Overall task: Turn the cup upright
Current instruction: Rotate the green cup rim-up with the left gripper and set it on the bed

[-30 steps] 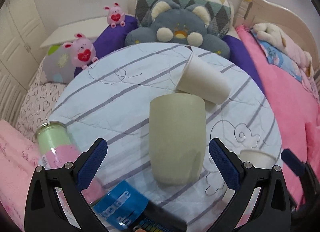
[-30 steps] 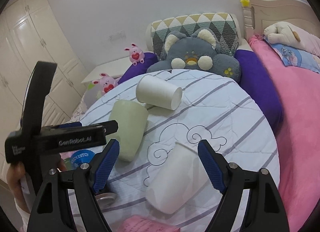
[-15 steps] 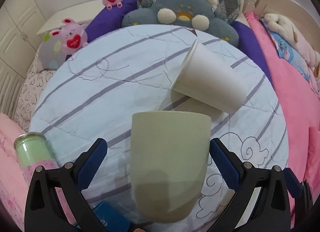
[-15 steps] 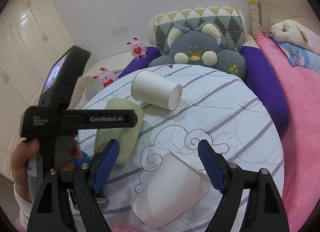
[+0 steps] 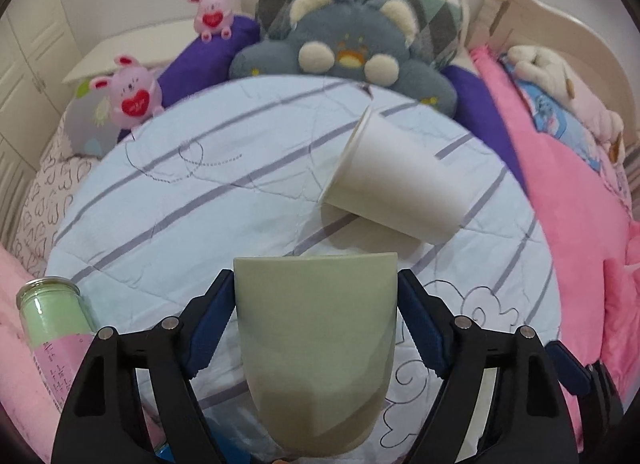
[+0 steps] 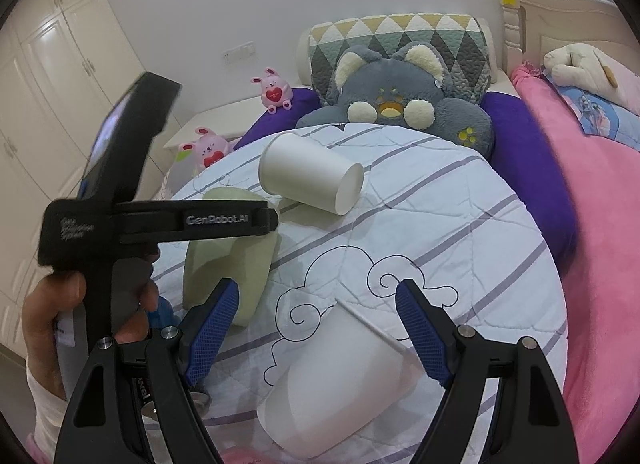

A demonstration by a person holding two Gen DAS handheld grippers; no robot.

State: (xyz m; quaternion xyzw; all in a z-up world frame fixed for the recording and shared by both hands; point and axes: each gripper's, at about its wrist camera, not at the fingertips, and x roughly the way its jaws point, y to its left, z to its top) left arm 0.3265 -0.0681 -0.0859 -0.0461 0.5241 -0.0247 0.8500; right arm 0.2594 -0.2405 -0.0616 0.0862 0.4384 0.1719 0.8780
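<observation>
Surface: round desk (image 5: 168,224) covered in a pale blue quilted cloth with grey stripes and cloud outlines.
Left edge: green glass jar with a pink label (image 5: 52,328), standing at the desk's left edge.
Left hand-held gripper (image 5: 316,304): closed onto the pale green ceramic cup (image 5: 316,348), blue pads pressed against both sides of it; the cup sits upside down near the desk's front edge, flat base on top.
Same cup, right wrist view: pale green ceramic cup (image 6: 228,264) partly hidden behind the black body of the left tool, held by the person's hand (image 6: 80,304).
Middle of the desk: white paper cup (image 5: 396,188) lying on its side, just beyond the green cup, apart from it.
Right hand-held gripper (image 6: 318,328): spread wide, gripping nothing, hovering over a second white cup (image 6: 336,388) that lies on its side near the front edge.
Far edge: grey plush bear cushion (image 5: 344,52) just behind the desk.
</observation>
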